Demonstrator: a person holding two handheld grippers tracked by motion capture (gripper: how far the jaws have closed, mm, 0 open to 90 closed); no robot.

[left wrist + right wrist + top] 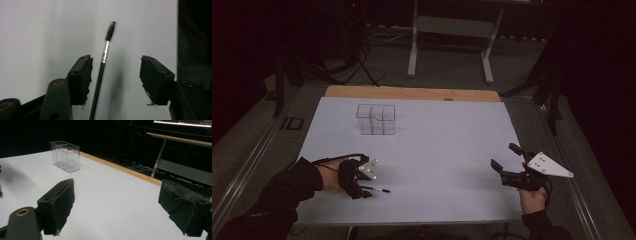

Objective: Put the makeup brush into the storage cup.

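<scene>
High view shows me the white surface (437, 150) with a clear plastic compartmented organiser box (376, 119) toward its far edge; I'll place everything from that box. My left tool (364, 189) sits well nearer to me than the box and a little to its left, jaws spread apart. A slim black-handled mascara wand with a silver collar and bristled tip (376, 189) lies flat on the surface just beside that tool. Left gripper view puts the wand (101, 72) between the open jaws, close by one pad and not pinched. My right tool (504, 162) hangs well to the right of the box and nearer me, jaws wide apart, gripping nothing.
</scene>
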